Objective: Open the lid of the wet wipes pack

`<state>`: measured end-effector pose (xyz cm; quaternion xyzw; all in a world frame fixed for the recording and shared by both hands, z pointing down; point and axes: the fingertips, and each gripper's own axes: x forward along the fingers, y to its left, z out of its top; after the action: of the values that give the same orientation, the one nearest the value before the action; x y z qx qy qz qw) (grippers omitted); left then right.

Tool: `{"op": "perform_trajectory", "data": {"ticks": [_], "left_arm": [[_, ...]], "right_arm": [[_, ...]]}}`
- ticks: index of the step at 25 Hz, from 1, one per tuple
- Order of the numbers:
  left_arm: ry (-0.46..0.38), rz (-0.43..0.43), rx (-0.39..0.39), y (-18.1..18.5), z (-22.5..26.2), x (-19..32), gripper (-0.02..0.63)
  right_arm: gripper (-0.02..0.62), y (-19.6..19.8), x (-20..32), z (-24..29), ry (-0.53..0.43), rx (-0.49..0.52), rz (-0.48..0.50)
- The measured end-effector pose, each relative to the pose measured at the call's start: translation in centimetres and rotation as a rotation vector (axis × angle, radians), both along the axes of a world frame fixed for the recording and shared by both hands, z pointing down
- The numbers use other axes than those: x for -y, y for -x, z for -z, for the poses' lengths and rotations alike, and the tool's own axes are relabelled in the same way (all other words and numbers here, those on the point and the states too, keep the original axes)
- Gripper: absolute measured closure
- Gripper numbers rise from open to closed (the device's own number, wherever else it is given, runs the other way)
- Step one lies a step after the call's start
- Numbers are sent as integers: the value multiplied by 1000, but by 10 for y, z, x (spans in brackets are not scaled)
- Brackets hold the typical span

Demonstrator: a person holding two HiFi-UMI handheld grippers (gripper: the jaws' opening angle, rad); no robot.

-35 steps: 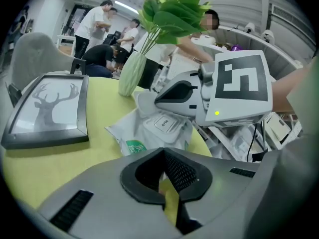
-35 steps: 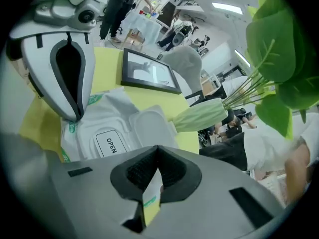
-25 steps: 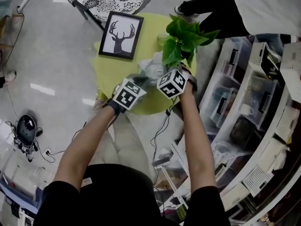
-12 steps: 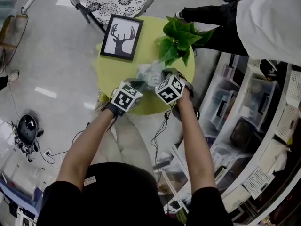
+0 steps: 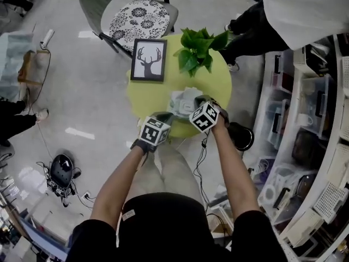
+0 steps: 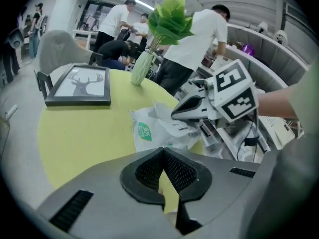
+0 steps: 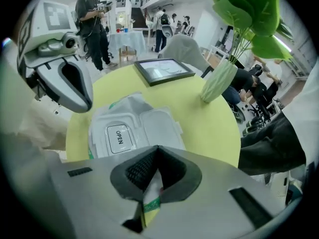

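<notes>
Right tool [image 7: 155, 156] pinches edge of wet wipes pack [image 7: 124, 128]; left tool [image 6: 163, 156] closed nearby

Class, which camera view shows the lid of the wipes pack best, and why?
The right gripper view: the lid lies flipped open, seen from above. The left gripper view shows the wipes pack only side-on; the head view shows it tiny.

Counted at frame centre: one yellow table [image 5: 218, 91], one framed deer picture [image 5: 149, 60], one plant [image 5: 196, 51], one wet wipes pack [image 5: 182, 100] — two grippers, left gripper [image 5: 165, 116] and right gripper [image 5: 199, 99] — and at the top, one chair [image 5: 139, 15].
</notes>
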<state>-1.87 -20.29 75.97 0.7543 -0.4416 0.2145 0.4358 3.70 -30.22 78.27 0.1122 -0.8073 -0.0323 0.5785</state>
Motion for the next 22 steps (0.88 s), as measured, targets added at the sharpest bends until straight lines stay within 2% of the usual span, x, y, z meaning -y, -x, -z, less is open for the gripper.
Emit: {"op": "perform_trajectory", "data": {"ticks": [2,4,6,9,13,18,22], "left_arm": [[-14,-29,24,0,20,-26,588],[-26,-66,8,-7,48,-64,588],[-51,-132,-13,-21,80,-106,588],[-127,-255,-11,-39,123,-160,588],[-265,-342,-13,-54,173,-209,588],[-487,-344,19,-49,246,-241,588],[-614,-302,41,-35,298,-270,588]], "right_arm": [[595,-2,6,12,-60,47,-33],[595,-10,4,36,-139,148,-124],[595,-26,-13,68,-181,253,-219],[595,-53,-57,110,-223,344,-311],[595,-88,-142,164,-248,427,-475],[595,-109,-233,249,-320,592,-691],[595,-135,-278,325,-457,685,-787]]}}
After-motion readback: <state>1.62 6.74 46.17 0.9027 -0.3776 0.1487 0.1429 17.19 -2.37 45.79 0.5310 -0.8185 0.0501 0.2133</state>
